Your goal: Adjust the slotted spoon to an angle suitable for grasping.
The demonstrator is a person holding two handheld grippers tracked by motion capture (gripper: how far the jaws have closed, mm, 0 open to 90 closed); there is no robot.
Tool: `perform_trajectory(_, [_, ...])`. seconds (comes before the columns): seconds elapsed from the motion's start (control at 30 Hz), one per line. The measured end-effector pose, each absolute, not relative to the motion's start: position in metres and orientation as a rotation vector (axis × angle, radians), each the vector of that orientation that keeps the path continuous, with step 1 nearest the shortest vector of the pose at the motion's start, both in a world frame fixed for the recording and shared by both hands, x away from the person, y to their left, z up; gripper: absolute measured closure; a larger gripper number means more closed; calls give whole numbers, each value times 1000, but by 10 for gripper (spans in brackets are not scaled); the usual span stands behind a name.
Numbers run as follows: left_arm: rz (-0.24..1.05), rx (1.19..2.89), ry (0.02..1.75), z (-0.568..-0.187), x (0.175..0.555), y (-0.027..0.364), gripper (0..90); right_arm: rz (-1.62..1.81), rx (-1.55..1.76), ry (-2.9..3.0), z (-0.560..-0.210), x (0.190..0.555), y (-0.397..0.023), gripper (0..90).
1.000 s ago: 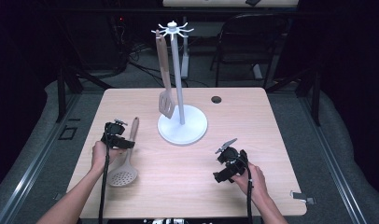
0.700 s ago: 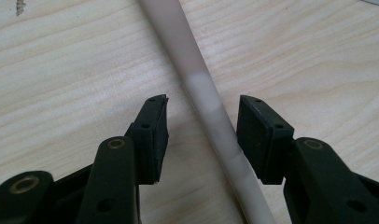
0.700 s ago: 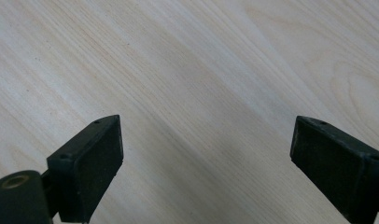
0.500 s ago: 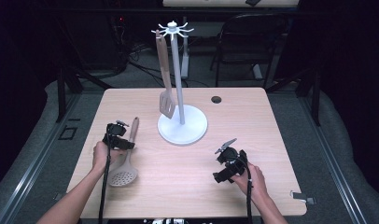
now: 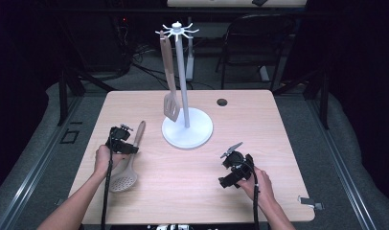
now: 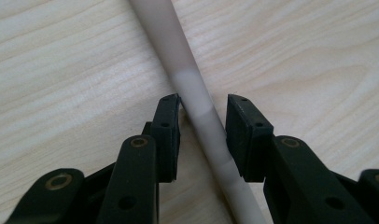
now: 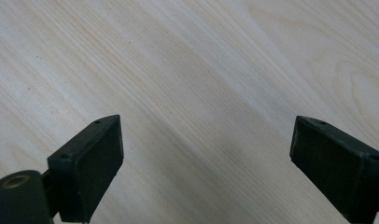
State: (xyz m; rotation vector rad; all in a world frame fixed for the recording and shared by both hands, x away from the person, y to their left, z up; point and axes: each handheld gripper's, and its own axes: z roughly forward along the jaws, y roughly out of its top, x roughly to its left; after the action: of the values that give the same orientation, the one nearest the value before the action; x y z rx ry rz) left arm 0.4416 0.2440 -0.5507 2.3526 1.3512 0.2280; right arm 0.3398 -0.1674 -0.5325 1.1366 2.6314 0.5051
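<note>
A wooden slotted spoon [image 5: 124,176] lies at the table's left, its handle [image 5: 139,131] pointing away from me. My left gripper [image 5: 130,145] reaches down over that handle. In the left gripper view the pale handle [image 6: 191,86] runs between the two pads of the left gripper [image 6: 204,106], whose jaws have just been closing. The left pad is right at the handle and a gap shows at the right pad. My right gripper [image 5: 234,166] hovers low at the front right, its jaws [image 7: 206,144] wide open over bare wood. A wooden slotted spatula [image 5: 170,91] hangs on the white stand [image 5: 188,130].
The stand's round base sits mid-table with its pole [image 5: 181,72] rising to a ring of hooks. A small dark hole [image 5: 222,102] marks the table behind it. A chair [image 5: 252,45] stands beyond the far edge. A metal clip [image 5: 310,202] sits at the front right corner.
</note>
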Motion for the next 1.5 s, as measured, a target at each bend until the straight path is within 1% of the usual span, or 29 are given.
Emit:
perform_trajectory(0.7, [182,2464,1275,-544,425,256,740,503,1136,2639,-533,340,-167,92])
perform_trajectory(0.77, [174,2455,1291,-544,426,256,728,502,1133,2639,-533,340,-167,92])
perform_trajectory(0.83, [184,2449,1316,-544,428,256,619,507,1136,2635,-533,339,-167,92])
perform_trajectory(0.87, [185,2433,1326,-543,430,256,586,516,1141,2636,-533,339,-167,93])
perform_trajectory(0.97, [198,2410,1343,-540,433,255,541,511,1139,2638,-533,340,-167,92])
perform_trajectory(1.03, [205,2400,1349,-538,435,254,532,498,1135,2638,-533,340,-167,92])
perform_trajectory(1.2, [172,2399,1384,-541,442,250,526,505,1139,2637,-534,340,-166,92])
perform_trajectory(1.37, [176,2437,1373,-544,450,244,551,510,1148,2642,-535,341,-167,92])
perform_trajectory(1.5, [190,2459,1385,-548,453,237,593,501,1146,2639,-534,340,-167,92])
